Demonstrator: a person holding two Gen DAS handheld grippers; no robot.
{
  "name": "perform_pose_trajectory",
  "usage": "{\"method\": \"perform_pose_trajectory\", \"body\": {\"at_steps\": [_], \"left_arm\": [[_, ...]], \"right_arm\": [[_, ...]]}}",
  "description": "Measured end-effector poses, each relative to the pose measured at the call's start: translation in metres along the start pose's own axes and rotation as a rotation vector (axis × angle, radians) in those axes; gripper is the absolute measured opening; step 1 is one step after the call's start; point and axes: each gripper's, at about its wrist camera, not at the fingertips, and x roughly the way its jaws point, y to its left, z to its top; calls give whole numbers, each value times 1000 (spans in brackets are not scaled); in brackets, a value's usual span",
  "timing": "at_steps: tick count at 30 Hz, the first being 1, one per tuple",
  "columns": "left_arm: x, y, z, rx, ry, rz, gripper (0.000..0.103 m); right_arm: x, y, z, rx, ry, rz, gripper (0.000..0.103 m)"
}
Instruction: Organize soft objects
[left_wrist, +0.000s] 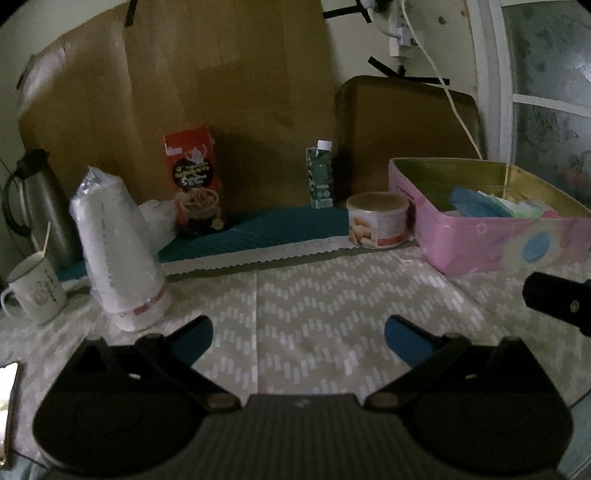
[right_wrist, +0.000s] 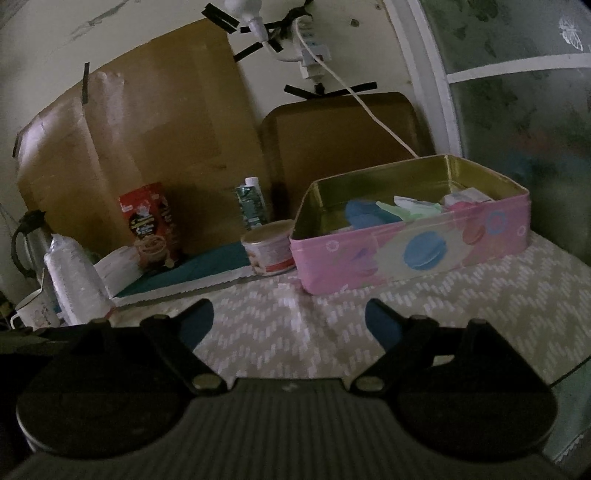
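While unlidded, pink tin (right_wrist: 413, 254) holds pastel cloths (right_wrist: 391, 214).

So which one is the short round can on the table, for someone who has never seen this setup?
Find the pink tin that is open on the patterned tablecloth. The can stands right beside its left end, at the edge of the teal mat. It is the only low round container there, with a pale lid and a red band at its base.

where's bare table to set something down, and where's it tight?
Free: the chevron tablecloth in front of both open grippers, left gripper and right gripper, bordered by the cup stack on the left and the pink tin on the right. Crowded: the back edge, where the red box, green carton and can stand; the can looks almost against the tin.
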Motion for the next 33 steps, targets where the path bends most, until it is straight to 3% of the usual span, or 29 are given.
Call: {"method": "perform_pose_trajectory", "body": {"at_steps": [16, 33], "left_arm": [[-17, -14, -9, 30, 9, 21, 103], [-32, -36, -13, 59, 31, -49, 103]], "right_arm": [[-23, -5, 0, 47, -43, 11, 93], [-38, -21, -4, 93, -67, 8, 94]]}}
